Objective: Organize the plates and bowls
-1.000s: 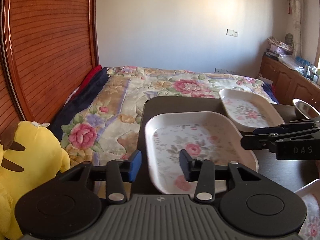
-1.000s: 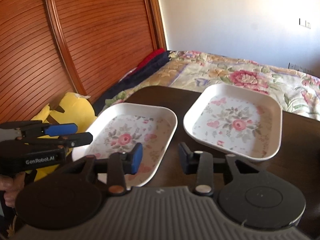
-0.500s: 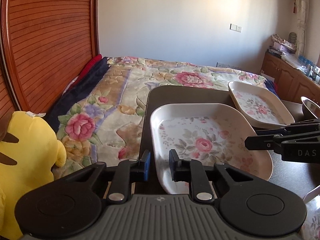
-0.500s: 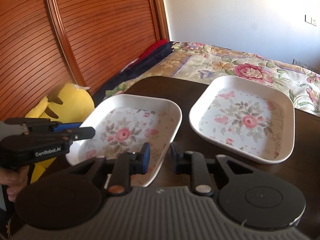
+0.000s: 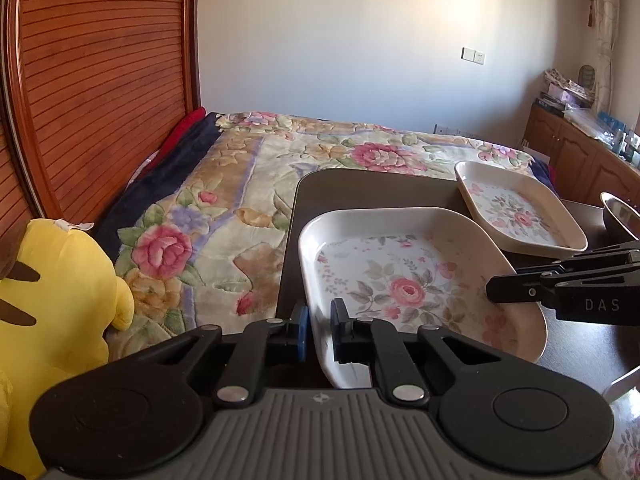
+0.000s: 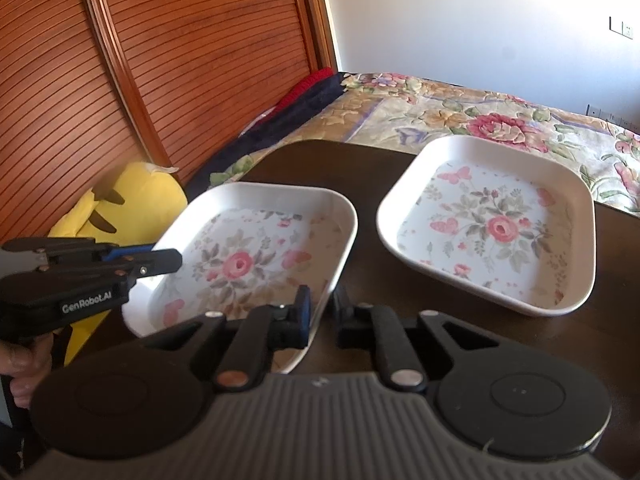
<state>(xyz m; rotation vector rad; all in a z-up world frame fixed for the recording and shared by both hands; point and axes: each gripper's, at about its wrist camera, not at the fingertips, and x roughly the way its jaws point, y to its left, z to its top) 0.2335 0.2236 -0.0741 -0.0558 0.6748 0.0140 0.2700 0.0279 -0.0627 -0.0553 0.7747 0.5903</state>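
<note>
Right of the left claw [image 5: 318,330], a metal bowl [image 5: 622,216] is cut by the frame edge. The near plate's [image 6: 256,248] corner hides behind the right claw [image 6: 322,314].

My left camera looks down along its fingers, close over the near floral plate [image 5: 400,280]; my right camera [image 6: 248,256] shares it, frame centre-left, from the opposite rim.

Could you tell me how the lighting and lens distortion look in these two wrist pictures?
Left wrist view: warm sunlight washes the back wall and brightens the near plate; the headboard bows from the fisheye. Right wrist view: the wall is nearly blown out, the far plate is evenly lit, and the headboard slats curve strongly; the near plate looks slightly soft.
</note>
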